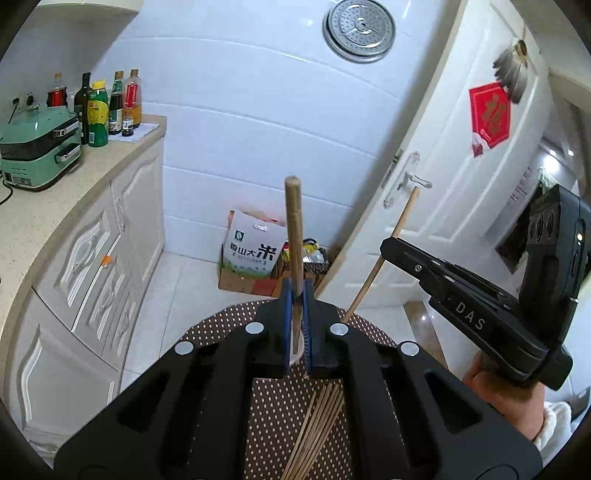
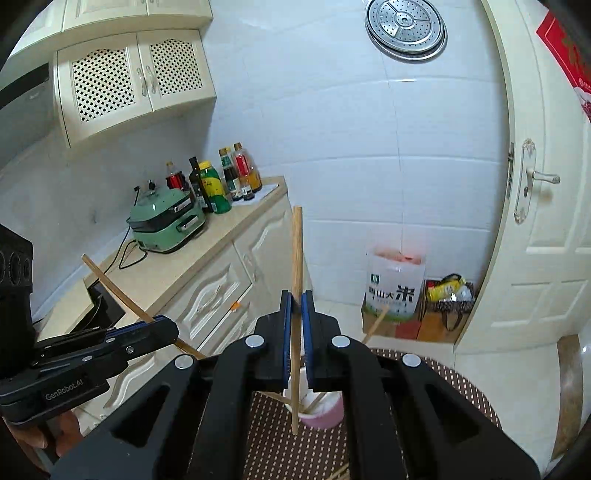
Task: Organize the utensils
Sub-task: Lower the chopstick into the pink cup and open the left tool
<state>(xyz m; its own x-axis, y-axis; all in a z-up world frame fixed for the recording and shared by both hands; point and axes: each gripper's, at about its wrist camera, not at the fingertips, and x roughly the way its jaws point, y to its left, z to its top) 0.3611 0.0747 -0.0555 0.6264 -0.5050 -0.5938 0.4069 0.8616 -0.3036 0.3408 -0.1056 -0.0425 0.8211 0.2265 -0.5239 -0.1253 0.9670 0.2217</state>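
My left gripper [image 1: 296, 291] is shut on a wooden chopstick [image 1: 293, 229] that stands upright between its blue pads. To its right, my right gripper [image 1: 386, 248] clamps a second, thinner chopstick [image 1: 391, 240] that slants up to the right. In the right wrist view the right gripper [image 2: 295, 301] holds its chopstick [image 2: 296, 251] upright, the lower end hanging over a pink cup [image 2: 325, 415] on the dotted tablecloth [image 2: 454, 376]. The left gripper [image 2: 171, 329] shows at the left with its chopstick [image 2: 110, 282]. Several loose chopsticks [image 1: 317, 424] lie on the cloth beneath the left gripper.
A counter [image 1: 44, 221] on the left carries a green cooker [image 1: 40, 147] and several bottles [image 1: 110, 103]. A rice bag [image 1: 251, 247] in a box stands on the floor by the white door [image 1: 461, 166]. A steamer plate [image 1: 360, 29] hangs on the tiled wall.
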